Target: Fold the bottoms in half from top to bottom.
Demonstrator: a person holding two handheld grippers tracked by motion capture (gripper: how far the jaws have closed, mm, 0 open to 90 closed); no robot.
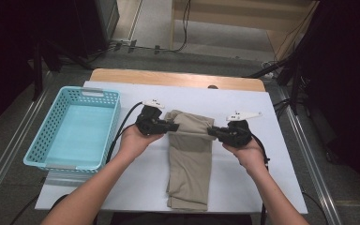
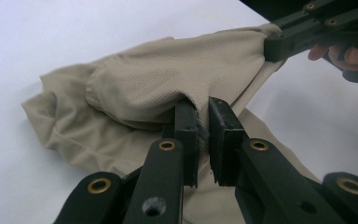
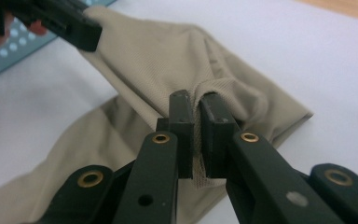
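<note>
Two forearms come in from the near edge of the white worktop and angle inward toward each other, each hand wrapped around a black gripper with its jaws pointing at the other across a beige garment. The left hand holds the left gripper level at the garment's left edge, the wrist bent slightly to the right; the right hand holds the right gripper level at the garment's right edge, the wrist turned to the left. Both sets of jaws are clenched on the cloth: in the left gripper view the left gripper has a fold of the fabric pinched between its pads, and in the right gripper view the right gripper pinches a gathered edge of the same fabric. Between the two grips the cloth is pulled into a taut line across the garment's far part, raised off the surface. The garment lies lengthwise in the middle of the worktop, its long near part flat and reaching toward the near edge. A light blue basket sits on the left of the worktop, well apart from the garment.
</note>
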